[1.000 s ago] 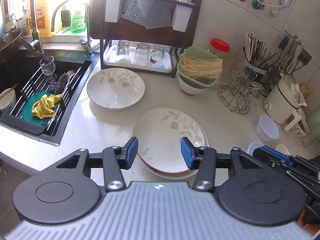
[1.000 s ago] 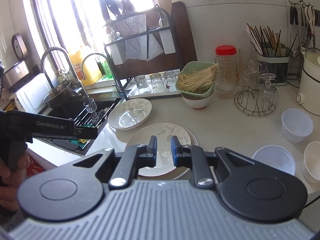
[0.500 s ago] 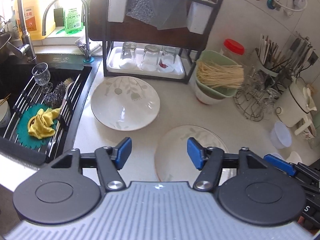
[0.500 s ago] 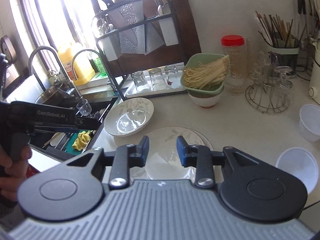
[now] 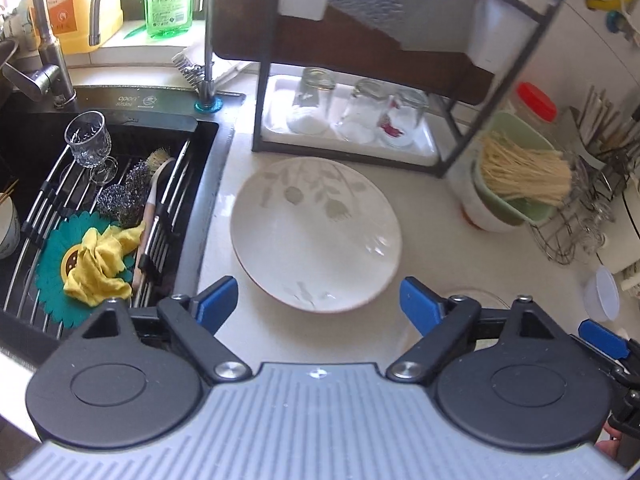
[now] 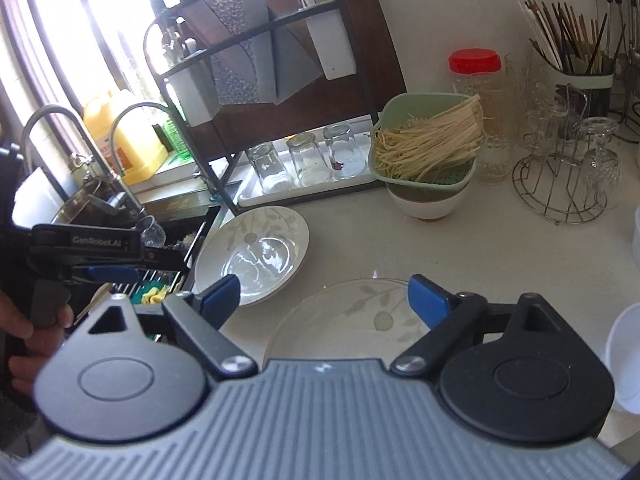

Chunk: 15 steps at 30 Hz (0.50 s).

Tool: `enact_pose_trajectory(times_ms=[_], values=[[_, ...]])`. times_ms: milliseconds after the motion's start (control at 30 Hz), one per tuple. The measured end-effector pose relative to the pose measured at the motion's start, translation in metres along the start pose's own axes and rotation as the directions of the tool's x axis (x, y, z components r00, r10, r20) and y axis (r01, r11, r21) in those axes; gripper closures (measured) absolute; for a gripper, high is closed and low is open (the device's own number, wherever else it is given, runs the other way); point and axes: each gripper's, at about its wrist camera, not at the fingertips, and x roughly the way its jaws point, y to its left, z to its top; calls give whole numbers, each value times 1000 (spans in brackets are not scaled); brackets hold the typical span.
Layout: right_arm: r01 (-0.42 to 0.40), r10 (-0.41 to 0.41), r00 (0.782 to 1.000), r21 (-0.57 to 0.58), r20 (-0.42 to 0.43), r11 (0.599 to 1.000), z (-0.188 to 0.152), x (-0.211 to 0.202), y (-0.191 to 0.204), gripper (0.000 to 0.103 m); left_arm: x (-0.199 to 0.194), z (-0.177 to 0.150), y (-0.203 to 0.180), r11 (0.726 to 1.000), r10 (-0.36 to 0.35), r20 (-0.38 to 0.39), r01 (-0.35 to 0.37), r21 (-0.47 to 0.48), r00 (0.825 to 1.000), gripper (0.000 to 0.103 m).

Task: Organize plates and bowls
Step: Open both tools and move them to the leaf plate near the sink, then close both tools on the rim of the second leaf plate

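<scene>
A deep white plate with a leaf pattern [image 5: 316,236] lies on the counter beside the sink; it also shows in the right wrist view [image 6: 252,256]. My left gripper [image 5: 318,300] hovers at its near rim. Its jaws are opening wide, and the pads do not touch the plate. A flat leaf-pattern plate [image 6: 360,312] lies just to the right, its edge [image 5: 472,296] peeking behind my left gripper's right finger. My right gripper [image 6: 324,296] hangs over that flat plate, jaws opening wide, nothing pressed between them. My left gripper [image 6: 120,270] appears side-on at the left, held by a hand.
The sink [image 5: 208,184] holds a wire rack, a glass, a scourer and a yellow cloth [image 5: 100,264]. A dish rack [image 5: 348,136] with upturned glasses stands behind. A green colander of noodles [image 6: 428,148] sits on a white bowl. A wire glass stand [image 6: 560,184] and plastic cups [image 6: 624,360] are at the right.
Both grippers have opened from narrow to wide. My left gripper moved left from the flat plate to the deep plate. My right gripper came nearer to the flat plate.
</scene>
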Motion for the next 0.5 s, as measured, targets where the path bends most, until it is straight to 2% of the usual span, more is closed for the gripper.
enact_pose_trajectory(times_ms=[133,300,433,500], values=[[9,-8,1000,46,-15,999,4,30,4,11,20,13,22,1000,2,-21,-3,-11,1000,10],[54,-48,995,73,-83,996,4,76,8,11,47,21,48,1000,-11,-46,10,-29,999,10],[43,-35,994,78,-106,996,6,100,14,12,71,26,63,999,-29,-68,28,-25,997,11],[36,-27,993,78,-117,996,8,111,18,25,83,30,68,999,-37,-74,36,-17,997,14]])
